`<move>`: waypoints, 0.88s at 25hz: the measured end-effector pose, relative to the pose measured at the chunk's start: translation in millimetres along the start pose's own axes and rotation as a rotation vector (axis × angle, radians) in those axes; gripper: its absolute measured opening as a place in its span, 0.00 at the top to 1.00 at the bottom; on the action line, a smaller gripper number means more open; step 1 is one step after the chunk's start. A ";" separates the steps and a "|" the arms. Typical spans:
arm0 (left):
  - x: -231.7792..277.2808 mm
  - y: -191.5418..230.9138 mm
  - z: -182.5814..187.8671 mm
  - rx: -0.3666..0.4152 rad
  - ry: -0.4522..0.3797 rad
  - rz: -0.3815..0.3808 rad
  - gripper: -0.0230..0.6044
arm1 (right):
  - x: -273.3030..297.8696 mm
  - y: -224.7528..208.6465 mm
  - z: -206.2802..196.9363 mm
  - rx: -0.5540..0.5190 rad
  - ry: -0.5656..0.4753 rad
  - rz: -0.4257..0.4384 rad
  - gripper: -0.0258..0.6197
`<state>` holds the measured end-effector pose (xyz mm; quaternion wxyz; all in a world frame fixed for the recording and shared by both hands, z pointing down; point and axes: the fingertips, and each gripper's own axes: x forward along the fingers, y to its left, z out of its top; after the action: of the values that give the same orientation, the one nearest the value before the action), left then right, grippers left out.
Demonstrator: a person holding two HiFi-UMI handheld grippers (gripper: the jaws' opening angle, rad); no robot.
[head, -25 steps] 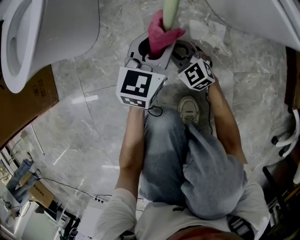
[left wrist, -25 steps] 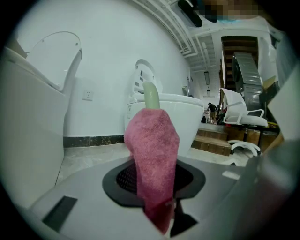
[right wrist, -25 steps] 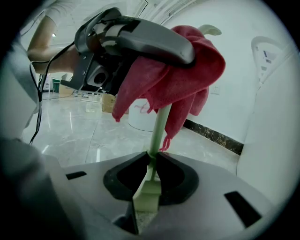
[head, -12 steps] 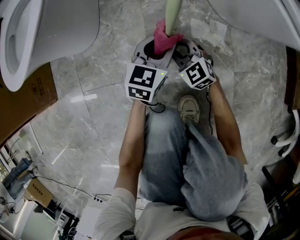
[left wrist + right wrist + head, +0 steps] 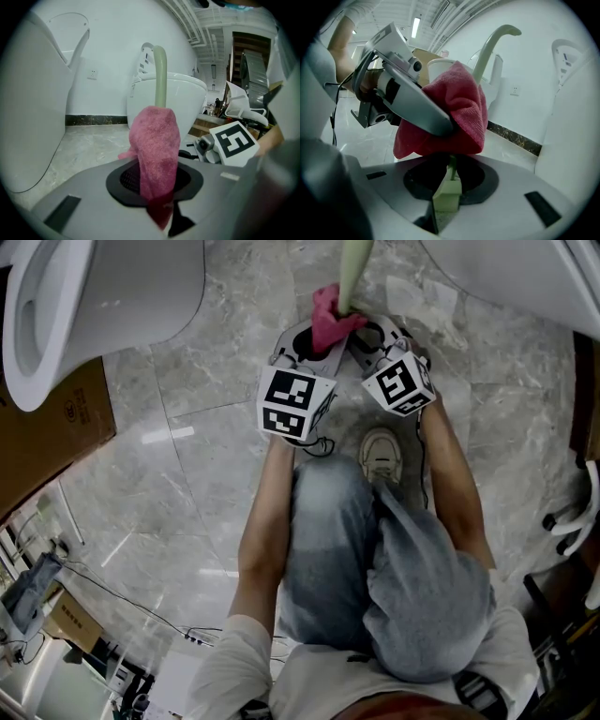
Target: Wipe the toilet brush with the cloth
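Note:
A pale green toilet brush handle stands upright over the marble floor. A pink cloth is wrapped round it low down. My left gripper has the cloth between its jaws, which are closing on it, with the handle rising out of the cloth's top. My right gripper is shut on the handle's squared lower part, just under the cloth. The left gripper shows there from the side. The brush head is hidden.
A white toilet stands at the upper left and another white fixture at the upper right. A cardboard box lies on the left, cables run over the floor, and the person's shoe is just behind the grippers.
My left gripper has sunk down along the handle, taking the cloth lower, and its jaws have narrowed. The right gripper has kept still.

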<state>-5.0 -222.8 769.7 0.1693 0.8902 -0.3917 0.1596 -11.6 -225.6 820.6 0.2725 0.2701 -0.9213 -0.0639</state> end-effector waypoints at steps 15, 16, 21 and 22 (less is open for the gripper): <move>-34.2 7.6 16.6 -0.042 -0.064 0.027 0.85 | -8.2 1.3 7.8 0.045 0.025 -0.069 0.79; -36.9 8.8 18.1 -0.043 -0.070 0.032 0.84 | -10.3 2.6 10.8 0.049 0.016 -0.068 0.76; -52.2 12.8 23.1 -0.032 -0.103 0.060 0.84 | -29.0 7.5 28.7 0.084 -0.057 -0.078 0.74; -55.3 13.8 23.9 -0.030 -0.113 0.066 0.84 | -34.5 6.8 33.1 0.097 -0.071 -0.086 0.75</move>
<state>-47.3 -206.2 727.8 0.1547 0.8819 -0.4319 0.1087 -8.2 -202.5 778.3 0.2233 0.3201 -0.9198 -0.0402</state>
